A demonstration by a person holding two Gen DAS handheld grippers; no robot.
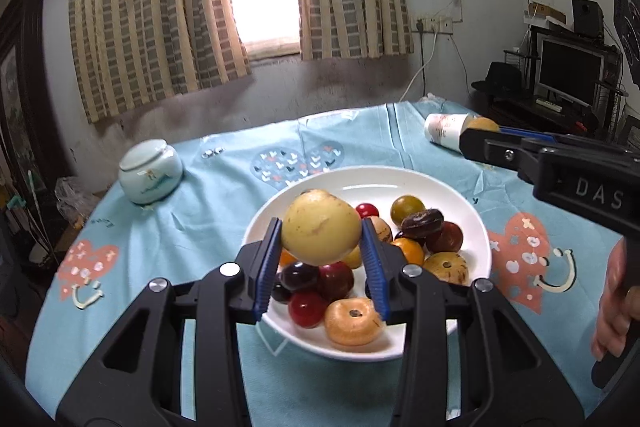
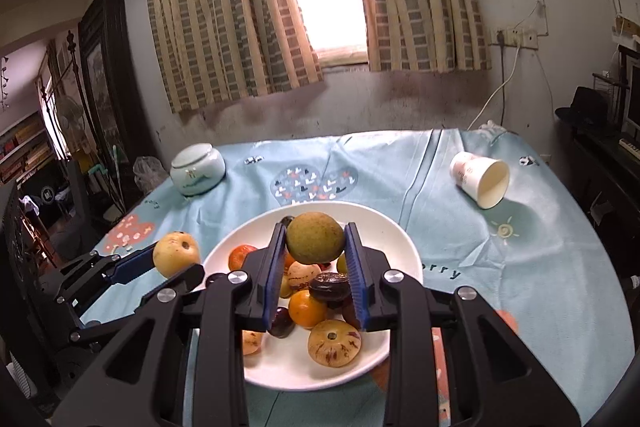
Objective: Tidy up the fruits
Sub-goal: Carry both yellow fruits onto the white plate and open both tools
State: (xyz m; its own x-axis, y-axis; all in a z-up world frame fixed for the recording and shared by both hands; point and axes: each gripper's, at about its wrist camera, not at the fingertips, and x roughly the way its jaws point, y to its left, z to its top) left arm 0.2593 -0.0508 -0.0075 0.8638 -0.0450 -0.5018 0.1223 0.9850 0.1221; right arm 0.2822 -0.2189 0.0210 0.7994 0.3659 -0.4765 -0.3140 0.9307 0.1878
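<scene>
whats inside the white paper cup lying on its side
The paper cup lies tipped, its mouth facing the right wrist camera. The inner wall that shows is bare white. Its bottom is too shadowed to tell.

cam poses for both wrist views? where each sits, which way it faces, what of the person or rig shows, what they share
Left wrist: on the left gripper, looking down along its fingers at the white plate and window; it is shut on a pale yellow fruit. The right gripper and a hand show at right.
Right wrist: on the right gripper, same heading; it is shut on a greenish fruit. The left gripper enters at left.
Shared: plate, both held fruits, celadon jar, tipped paper cup, blue tablecloth, curtains.
</scene>
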